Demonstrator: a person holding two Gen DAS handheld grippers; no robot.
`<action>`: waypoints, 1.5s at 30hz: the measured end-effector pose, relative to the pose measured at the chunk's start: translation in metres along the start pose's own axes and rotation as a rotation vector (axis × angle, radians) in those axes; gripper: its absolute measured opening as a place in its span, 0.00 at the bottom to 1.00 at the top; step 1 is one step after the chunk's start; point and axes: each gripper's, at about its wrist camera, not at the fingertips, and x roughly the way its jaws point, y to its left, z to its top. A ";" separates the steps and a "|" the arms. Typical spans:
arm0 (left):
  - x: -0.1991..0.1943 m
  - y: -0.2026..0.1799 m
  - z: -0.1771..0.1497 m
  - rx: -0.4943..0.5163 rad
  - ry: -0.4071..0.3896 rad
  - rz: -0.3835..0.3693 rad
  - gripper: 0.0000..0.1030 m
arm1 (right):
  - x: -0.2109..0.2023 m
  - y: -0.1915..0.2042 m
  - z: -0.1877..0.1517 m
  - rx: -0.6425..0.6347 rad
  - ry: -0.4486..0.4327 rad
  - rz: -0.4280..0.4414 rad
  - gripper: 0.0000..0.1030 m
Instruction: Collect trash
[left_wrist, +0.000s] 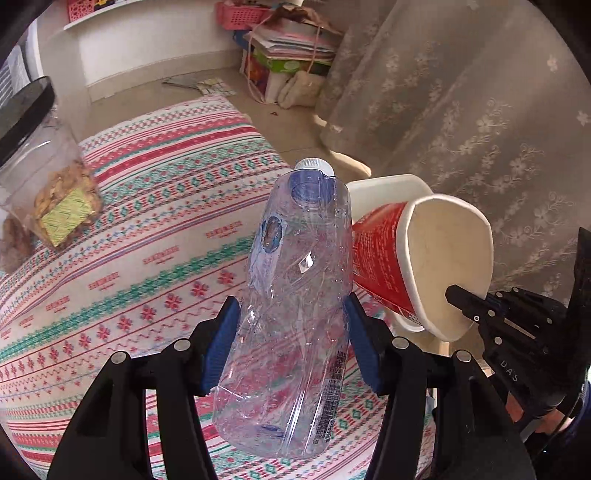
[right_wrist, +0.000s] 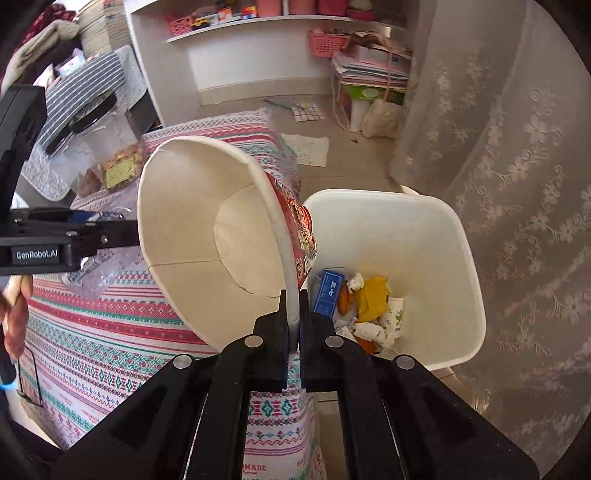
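Note:
My left gripper (left_wrist: 291, 314) is shut on a crumpled clear plastic bottle (left_wrist: 295, 295) with a white cap, held above the patterned tablecloth (left_wrist: 129, 229). My right gripper (right_wrist: 293, 306) is shut on the rim of a red paper noodle cup (right_wrist: 207, 236), its empty white inside facing the camera. The cup (left_wrist: 413, 266) hangs tilted at the table's edge, above the near rim of a white trash bin (right_wrist: 436, 236). The bin holds a blue box, yellow paper and crumpled scraps. In the right wrist view the left gripper (right_wrist: 110, 236) shows at the left with the bottle (right_wrist: 96, 269).
A clear jar of snacks (left_wrist: 55, 192) with a black lid stands on the table at the left. A lace curtain (left_wrist: 480, 129) hangs right of the bin. Stacked papers and bags (right_wrist: 369, 81) sit on the floor by a white shelf (right_wrist: 240, 44).

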 end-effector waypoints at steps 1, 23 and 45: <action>0.005 -0.009 0.002 0.000 0.003 -0.024 0.56 | -0.003 -0.009 -0.001 0.029 -0.011 -0.009 0.03; 0.123 -0.121 0.034 -0.073 0.063 -0.168 0.57 | 0.030 -0.120 -0.017 0.376 0.064 -0.113 0.11; 0.041 -0.080 0.021 -0.169 -0.080 0.040 0.81 | -0.010 -0.069 0.007 0.286 -0.066 -0.018 0.74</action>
